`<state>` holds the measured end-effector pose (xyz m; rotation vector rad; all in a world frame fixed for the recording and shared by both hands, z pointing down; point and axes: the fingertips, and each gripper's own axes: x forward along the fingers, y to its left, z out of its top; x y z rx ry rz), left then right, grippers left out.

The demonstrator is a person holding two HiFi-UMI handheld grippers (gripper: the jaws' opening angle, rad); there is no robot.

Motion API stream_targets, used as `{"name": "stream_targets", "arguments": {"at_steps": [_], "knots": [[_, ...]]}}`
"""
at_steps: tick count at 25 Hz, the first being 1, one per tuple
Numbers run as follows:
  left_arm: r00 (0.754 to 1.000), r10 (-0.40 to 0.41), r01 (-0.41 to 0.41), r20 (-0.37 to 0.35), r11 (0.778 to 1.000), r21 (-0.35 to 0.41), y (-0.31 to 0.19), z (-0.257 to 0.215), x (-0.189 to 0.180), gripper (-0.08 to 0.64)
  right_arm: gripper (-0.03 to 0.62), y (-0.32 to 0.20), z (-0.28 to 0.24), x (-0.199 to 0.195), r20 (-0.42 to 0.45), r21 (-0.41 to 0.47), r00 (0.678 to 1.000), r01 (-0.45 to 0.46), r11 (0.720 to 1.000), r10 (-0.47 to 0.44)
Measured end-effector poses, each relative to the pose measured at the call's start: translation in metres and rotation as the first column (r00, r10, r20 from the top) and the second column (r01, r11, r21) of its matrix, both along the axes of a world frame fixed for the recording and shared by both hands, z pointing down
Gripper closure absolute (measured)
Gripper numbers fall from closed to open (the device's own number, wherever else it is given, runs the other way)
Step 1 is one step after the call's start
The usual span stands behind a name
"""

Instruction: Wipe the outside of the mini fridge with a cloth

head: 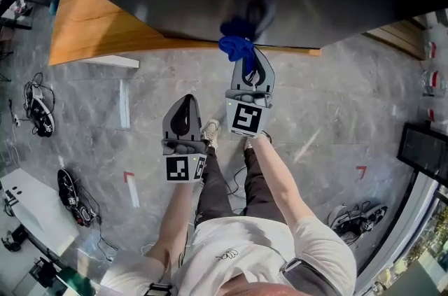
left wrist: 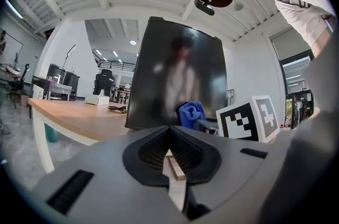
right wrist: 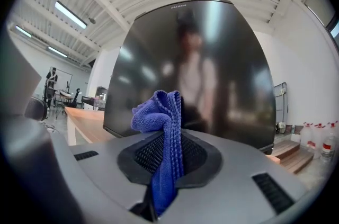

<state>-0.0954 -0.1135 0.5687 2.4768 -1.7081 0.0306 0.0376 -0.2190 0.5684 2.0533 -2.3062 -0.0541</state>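
Closest to you, your left gripper [head: 186, 104] hangs over the grey floor [head: 329, 113]. Its fingers are drawn together with only a thin slit between them, and they hold nothing. Just ahead and to its right, your right gripper [head: 250, 67] reaches farther out. Its fingers are clamped on the blue cloth [head: 236, 46], which runs up between them and bunches loosely above the tips. That bunch sits low on the front of the mini fridge [right wrist: 212, 69], right at its own reflection, though actual contact can't be confirmed. The fridge is black and glossy and mirrors your figure. It stands upright at the edge of the wooden worktop [head: 91, 29], which stretches away to your left.
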Motion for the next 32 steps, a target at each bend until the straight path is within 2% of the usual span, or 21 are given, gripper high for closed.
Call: {"name": "stream_targets", "arguments": {"at_steps": [2, 5, 10, 15, 22, 32], "knots": [[1.000, 0.009, -0.009, 0.002, 1.000, 0.000, 0.000, 0.000, 0.015, 0.555, 0.531, 0.002, 0.003, 0.021, 0.001, -0.023, 1.000, -0.020, 1.000, 0.020], [1.000, 0.023, -0.023, 0.005, 1.000, 0.006, -0.002, -0.002, 0.036, 0.555, 0.531, 0.002, -0.004, 0.060, 0.040, 0.034, 0.996, -0.082, 0.996, 0.081], [0.999, 0.041, -0.041, 0.000, 0.999, 0.009, 0.000, -0.003, 0.069, 0.555, 0.529, 0.011, 0.008, 0.116, -0.012, -0.036, 0.992, -0.123, 0.992, 0.123], [0.998, 0.062, -0.062, -0.001, 0.998, 0.010, 0.001, -0.003, 0.099, 0.555, 0.531, 0.013, 0.009, 0.168, -0.015, -0.026, 0.984, -0.176, 0.984, 0.175], [0.998, 0.061, -0.061, 0.002, 0.998, -0.005, 0.004, 0.011, 0.111, 0.555, 0.531, 0.015, 0.015, 0.204, -0.013, -0.017, 0.975, -0.222, 0.975, 0.222], [0.999, 0.036, -0.036, -0.001, 0.999, 0.014, -0.004, 0.001, 0.107, 0.555, 0.531, 0.014, 0.021, 0.241, -0.008, -0.066, 0.950, -0.313, 0.948, 0.313]]}}
